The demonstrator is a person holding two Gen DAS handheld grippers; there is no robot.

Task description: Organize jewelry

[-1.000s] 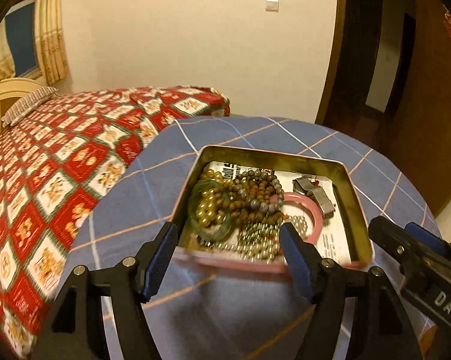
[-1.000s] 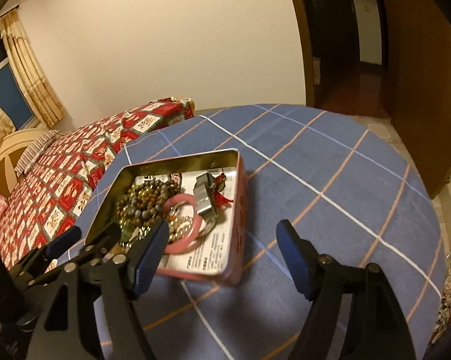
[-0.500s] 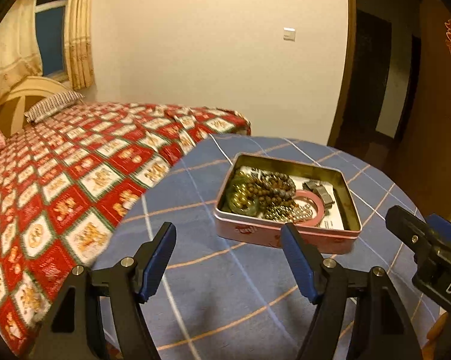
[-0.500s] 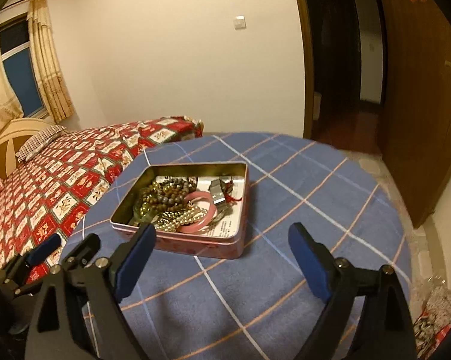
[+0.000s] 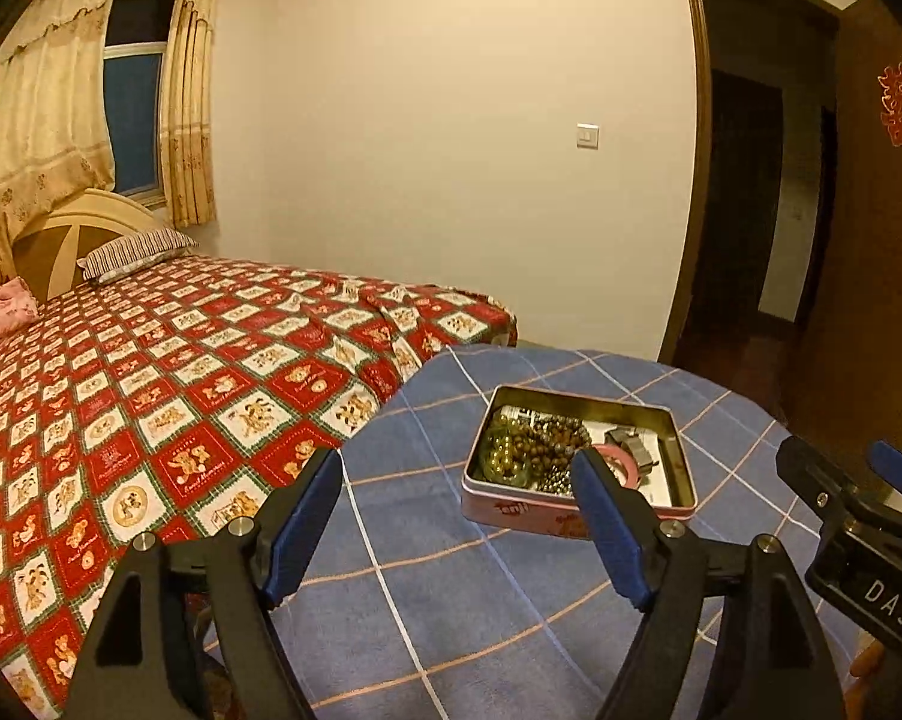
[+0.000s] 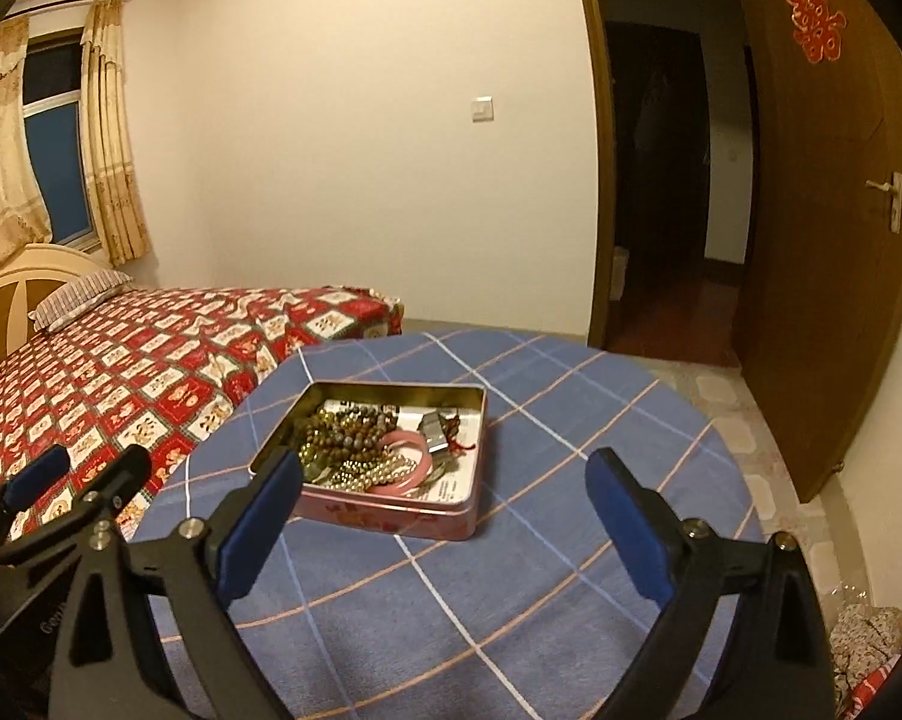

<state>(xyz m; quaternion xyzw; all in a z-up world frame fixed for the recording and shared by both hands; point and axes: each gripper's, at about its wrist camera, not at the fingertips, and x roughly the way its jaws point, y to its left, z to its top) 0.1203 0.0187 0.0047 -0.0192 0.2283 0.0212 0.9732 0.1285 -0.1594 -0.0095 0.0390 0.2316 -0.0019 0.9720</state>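
A pink metal tin (image 5: 514,507) (image 6: 391,519) stands open on a round table with a blue checked cloth (image 5: 451,612) (image 6: 571,420). Inside lie brown bead strings (image 5: 550,441) (image 6: 343,429), a pink bangle (image 5: 622,461) (image 6: 412,453), a green bangle (image 5: 502,459), silver beads (image 6: 370,474) and a grey clasp (image 5: 634,443) (image 6: 436,429). My left gripper (image 5: 457,468) is open and empty, held above the table short of the tin. My right gripper (image 6: 445,468) is open and empty, also held back from the tin.
A bed with a red patterned cover (image 5: 151,390) (image 6: 121,360) stands left of the table. An open doorway (image 5: 751,210) (image 6: 661,180) and a wooden door (image 6: 829,240) are at the right. The right gripper shows at the right of the left wrist view (image 5: 853,510).
Both grippers have pulled back and risen away from the tin, which now looks smaller and farther off. Both stay open and empty.
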